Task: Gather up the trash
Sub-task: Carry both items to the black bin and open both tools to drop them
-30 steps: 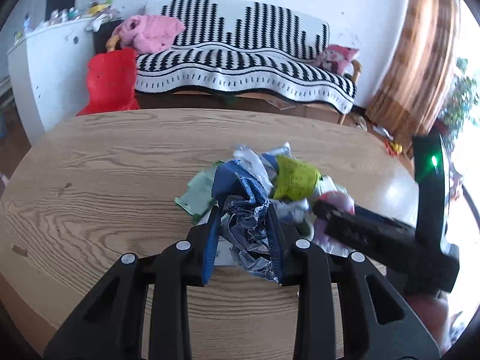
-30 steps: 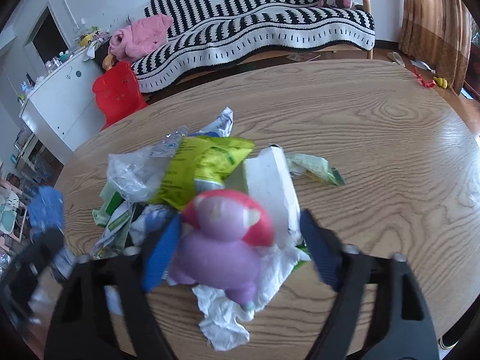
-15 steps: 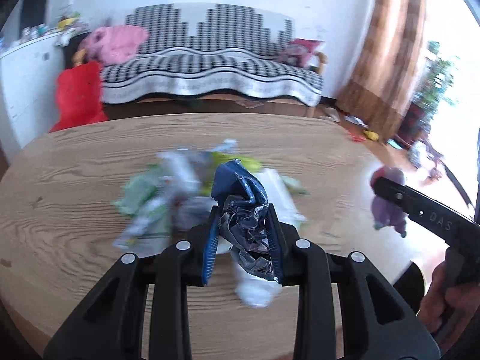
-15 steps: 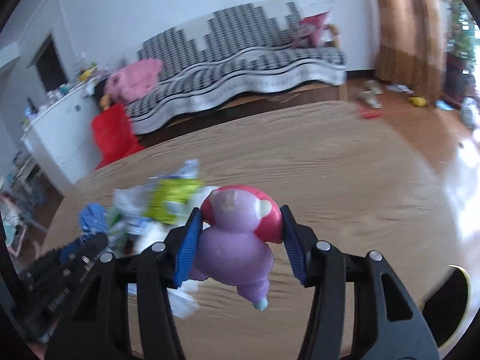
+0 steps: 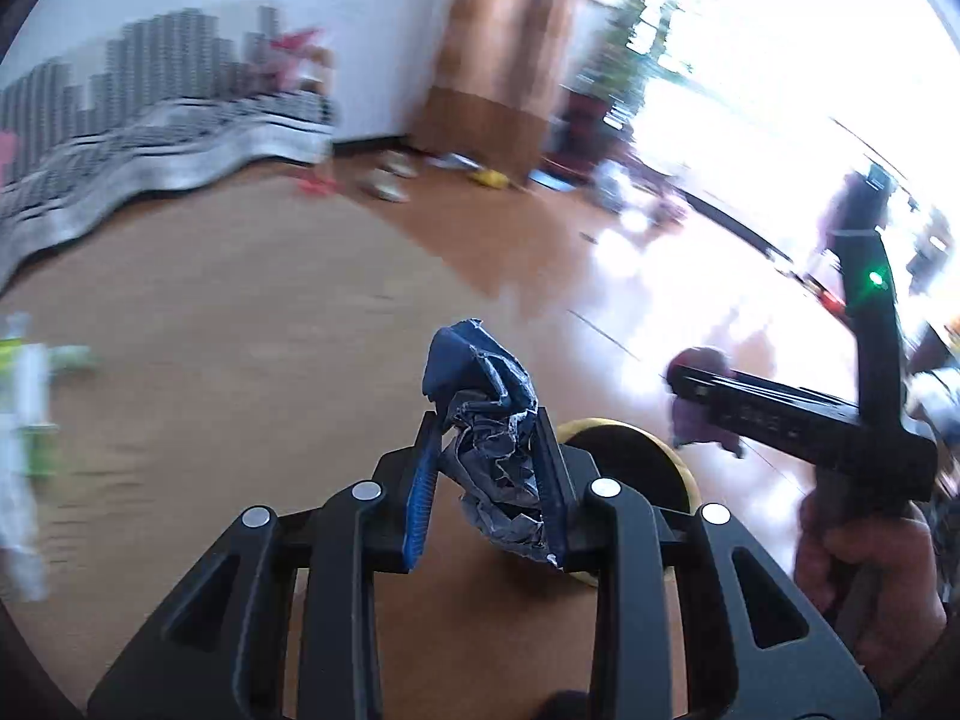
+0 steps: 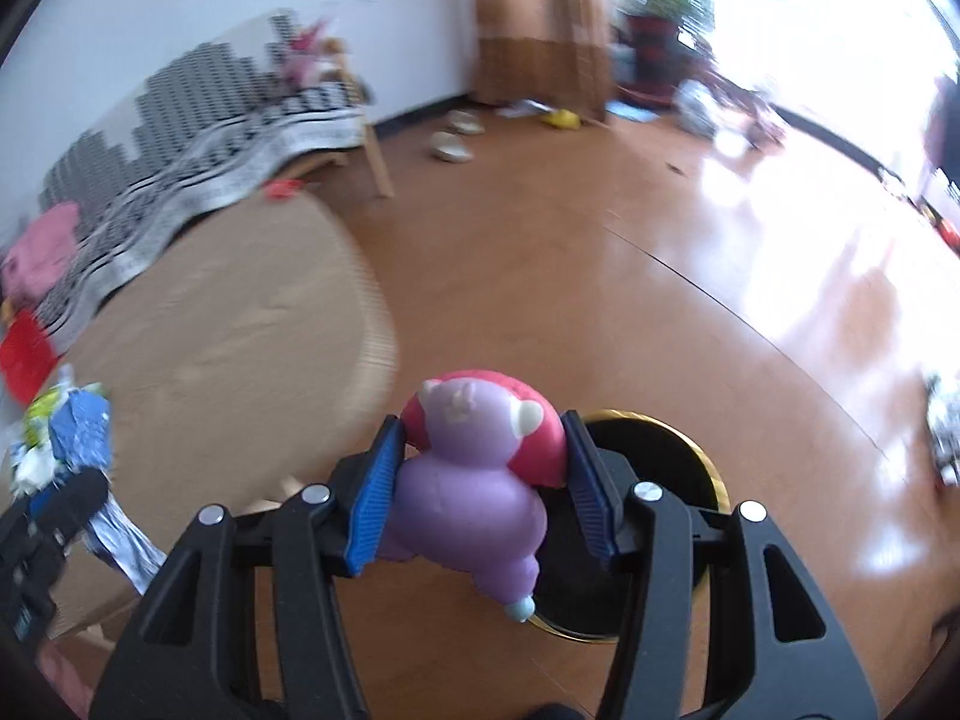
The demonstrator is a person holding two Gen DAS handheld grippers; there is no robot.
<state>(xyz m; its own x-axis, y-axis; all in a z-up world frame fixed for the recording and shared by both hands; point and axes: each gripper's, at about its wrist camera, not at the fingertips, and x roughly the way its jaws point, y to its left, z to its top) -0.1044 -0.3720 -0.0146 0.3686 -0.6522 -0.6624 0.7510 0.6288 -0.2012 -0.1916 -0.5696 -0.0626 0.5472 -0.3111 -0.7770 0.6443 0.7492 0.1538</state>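
Trash for this job is split between my two grippers and a pile still on the table. Going by size, I see the wooden floor (image 6: 690, 300) filling most of both views, glaring white on the far right. On the left sits the round wooden table (image 6: 240, 324), with the leftover wrappers (image 6: 54, 420) heaped at its left edge. Behind it, far left, stands the striped sofa (image 6: 198, 114). Near me on the floor is the black bin (image 6: 678, 462) with a gold rim, just beyond both sets of fingers. My right gripper (image 6: 480, 480) is clamped on a purple and pink squishy toy (image 6: 474, 480), pads pressing both its sides, above the bin's near left edge. My left gripper (image 5: 486, 480) is narrow, pinching a crumpled blue foil wrapper (image 5: 486, 420) that sticks up above the pads, just left of the bin. In the left view my right hand (image 5: 864, 570) grips its handle at the far right.
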